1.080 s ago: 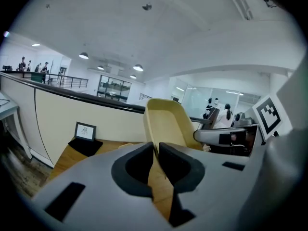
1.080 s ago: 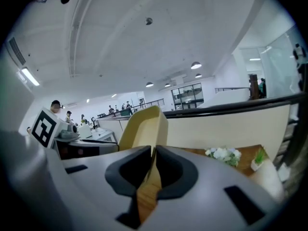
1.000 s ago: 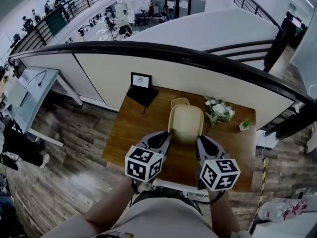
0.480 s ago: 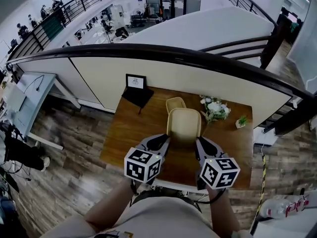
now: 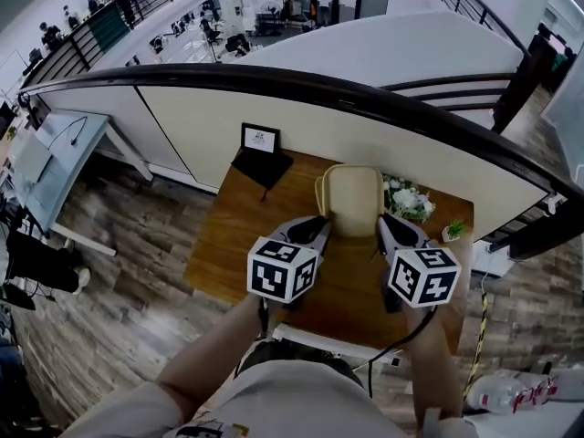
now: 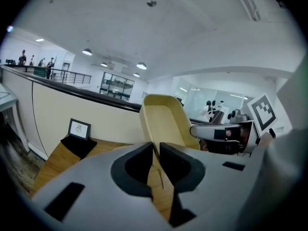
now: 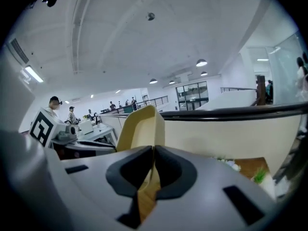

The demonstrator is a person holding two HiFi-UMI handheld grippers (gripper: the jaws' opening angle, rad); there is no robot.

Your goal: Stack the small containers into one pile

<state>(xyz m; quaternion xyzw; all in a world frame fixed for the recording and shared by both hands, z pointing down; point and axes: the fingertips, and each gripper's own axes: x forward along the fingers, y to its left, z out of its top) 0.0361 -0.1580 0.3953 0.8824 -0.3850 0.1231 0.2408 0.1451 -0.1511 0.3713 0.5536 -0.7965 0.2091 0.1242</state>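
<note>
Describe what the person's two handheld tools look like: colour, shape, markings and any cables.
The left tool and right tool are matching grey shells tapering to two jaws lined with black pads. Each carries a white cube printed with black square markers. A thin dark cable trails from the right one. The person wears a light beige top.

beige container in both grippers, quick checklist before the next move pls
1. Left gripper jaws clamped on the container rim: ok.
2. Right gripper jaws clamped on the opposite rim: ok.
3. Container lifted clear of the table: ok, as far as the gripper views show.
4. Container lined up over the second container: cannot tell. Only a beige rim, likely that container, peeks out at the left side.
5. Room beside the flowers on the right: cannot tell, since they look close in the head view.
6. Picture frame out of the way: ok.
</note>
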